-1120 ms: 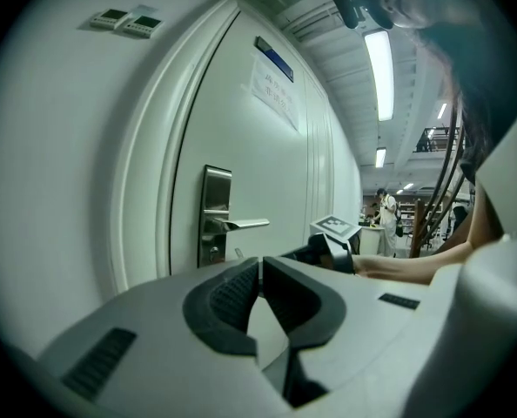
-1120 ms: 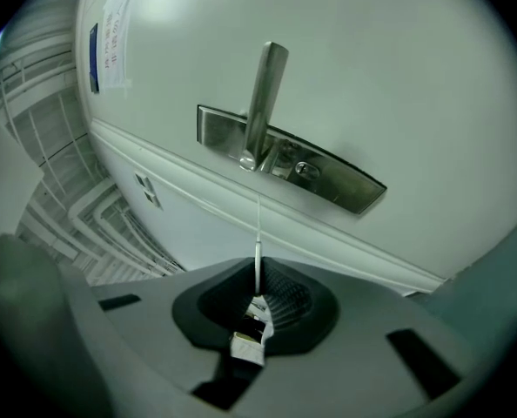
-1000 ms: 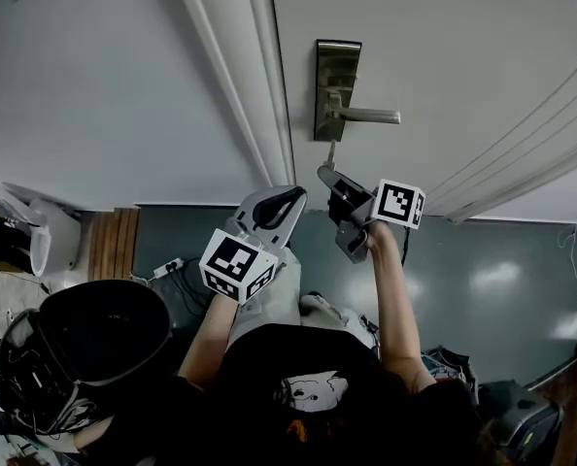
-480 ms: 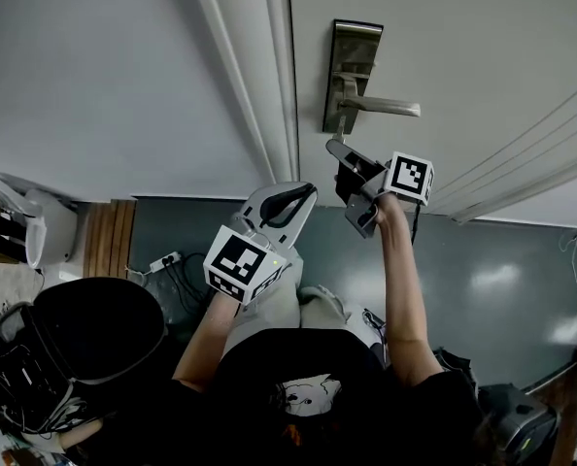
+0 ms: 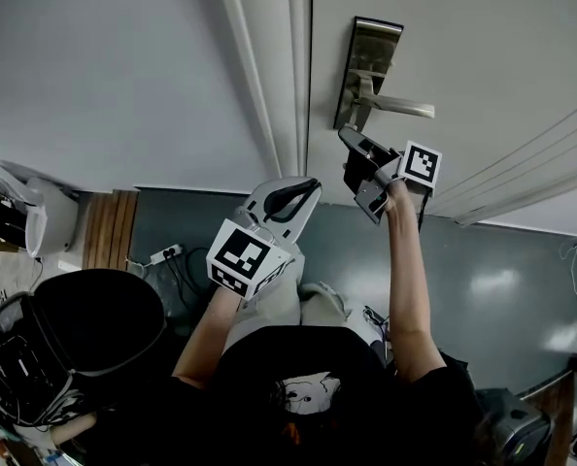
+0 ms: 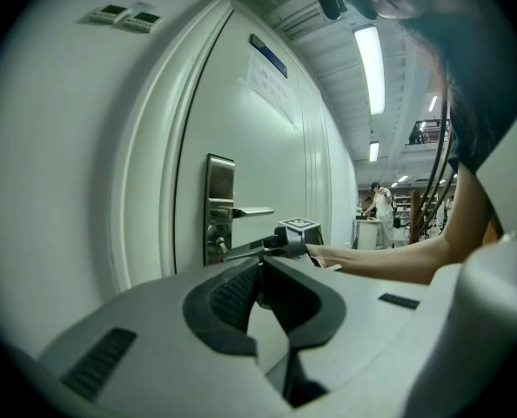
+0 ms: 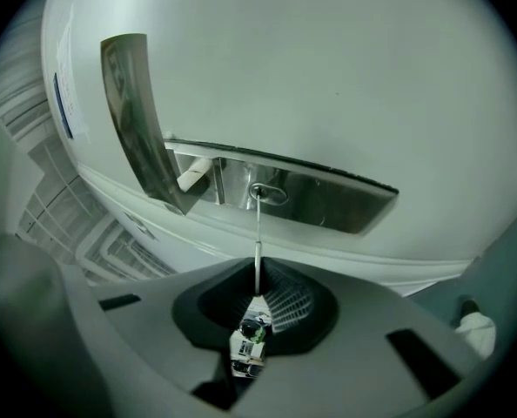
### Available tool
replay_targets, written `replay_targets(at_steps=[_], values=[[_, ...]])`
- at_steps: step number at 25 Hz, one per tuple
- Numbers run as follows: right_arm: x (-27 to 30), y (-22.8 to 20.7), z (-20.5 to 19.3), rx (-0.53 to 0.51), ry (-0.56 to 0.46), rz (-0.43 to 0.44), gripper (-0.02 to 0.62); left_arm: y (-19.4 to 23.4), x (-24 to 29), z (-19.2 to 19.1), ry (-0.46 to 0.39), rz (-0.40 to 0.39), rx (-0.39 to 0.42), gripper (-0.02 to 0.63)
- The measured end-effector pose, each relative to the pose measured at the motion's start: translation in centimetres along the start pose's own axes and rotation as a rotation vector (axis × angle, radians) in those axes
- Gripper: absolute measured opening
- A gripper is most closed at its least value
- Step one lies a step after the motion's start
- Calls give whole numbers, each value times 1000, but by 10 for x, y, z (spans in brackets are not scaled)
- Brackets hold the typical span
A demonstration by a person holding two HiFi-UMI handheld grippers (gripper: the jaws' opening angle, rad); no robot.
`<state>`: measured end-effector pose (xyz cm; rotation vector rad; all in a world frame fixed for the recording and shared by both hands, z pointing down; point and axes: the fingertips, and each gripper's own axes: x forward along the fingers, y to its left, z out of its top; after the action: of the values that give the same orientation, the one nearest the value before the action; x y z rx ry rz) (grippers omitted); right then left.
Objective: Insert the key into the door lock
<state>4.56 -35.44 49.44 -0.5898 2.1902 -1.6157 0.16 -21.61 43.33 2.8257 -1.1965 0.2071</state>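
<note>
Two grippers, one job: your right gripper pinches the key straight ahead, blade aligned with the keyhole, tip at its mouth. Your left gripper, pressed together and empty, hangs well below the keyhole, out of the way.

light: even, dim indoor | glare: ceiling strip lights | edges: fisheye-bent, dark vignette | focus: sharp

The key is set at the lock, under the handle; the left gripper is found nearer, leftward.
</note>
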Motion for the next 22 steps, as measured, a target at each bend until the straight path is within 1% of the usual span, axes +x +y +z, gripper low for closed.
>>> replay_targets(at_steps=[3, 8, 14, 16, 22], values=[[3, -2, 2, 37, 0, 22, 21, 1, 2, 1, -4, -6, 3, 20], [3, -1, 6, 116, 11, 90, 21, 3, 10, 2, -3, -13, 5, 20], [-8, -1, 17, 220, 12, 162, 21, 10, 23, 5, -5, -2, 2, 20], [-9, -3, 21, 238, 11, 166, 21, 14, 29, 7, -7, -1, -2, 20], [-9, -3, 23, 235, 17, 147, 21, 16, 38, 11, -9, -11, -7, 20]])
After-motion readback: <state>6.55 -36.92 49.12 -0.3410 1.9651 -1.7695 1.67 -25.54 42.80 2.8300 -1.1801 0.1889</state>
